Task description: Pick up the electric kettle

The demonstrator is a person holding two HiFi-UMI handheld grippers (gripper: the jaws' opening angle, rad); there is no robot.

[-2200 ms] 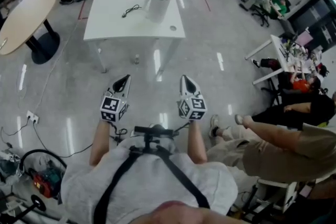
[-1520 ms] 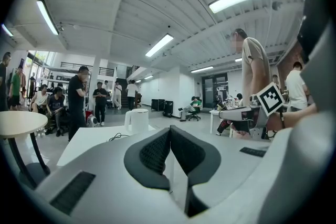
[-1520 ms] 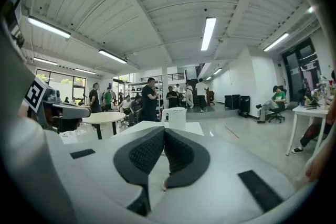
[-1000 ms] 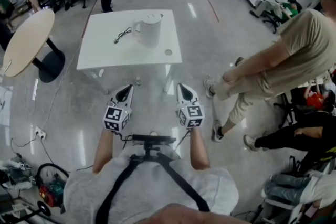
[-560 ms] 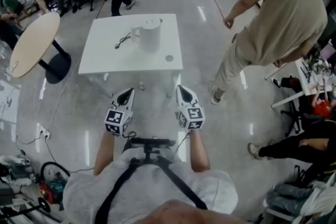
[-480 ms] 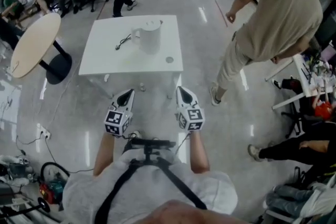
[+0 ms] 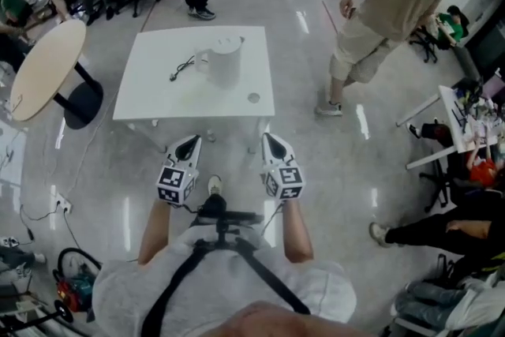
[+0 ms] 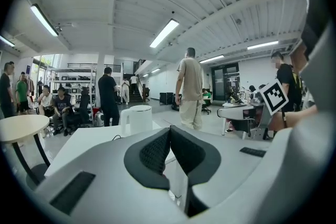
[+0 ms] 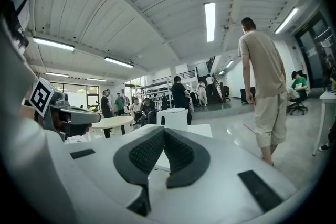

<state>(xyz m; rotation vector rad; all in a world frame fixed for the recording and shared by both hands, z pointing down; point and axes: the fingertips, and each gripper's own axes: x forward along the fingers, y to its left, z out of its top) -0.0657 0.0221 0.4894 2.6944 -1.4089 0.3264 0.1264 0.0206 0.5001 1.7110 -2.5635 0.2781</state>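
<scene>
On the white worktop [image 7: 158, 95], toward its far side, the white kettle [image 7: 226, 62] stands upright with its lid on. Its handle faces left in the head view. A black cord [image 7: 181, 67] lies on the worktop just left of the kettle. A small round spot [image 7: 253, 98] sits nearer the front right corner.

The left tongs [image 7: 192, 140] and the right tongs [image 7: 268, 138] are side by side over the shiny floor [image 7: 323, 170]. They are short of the worktop's near edge and well apart from the kettle. Both point toward the worktop. Both pairs are pressed together with nothing between them.

A round tan table [image 7: 43, 63] stands off to the left. A person in a tan shirt [image 7: 387, 0] stands on the floor to the right of the worktop. More people sit and stand at the far end of the room.
</scene>
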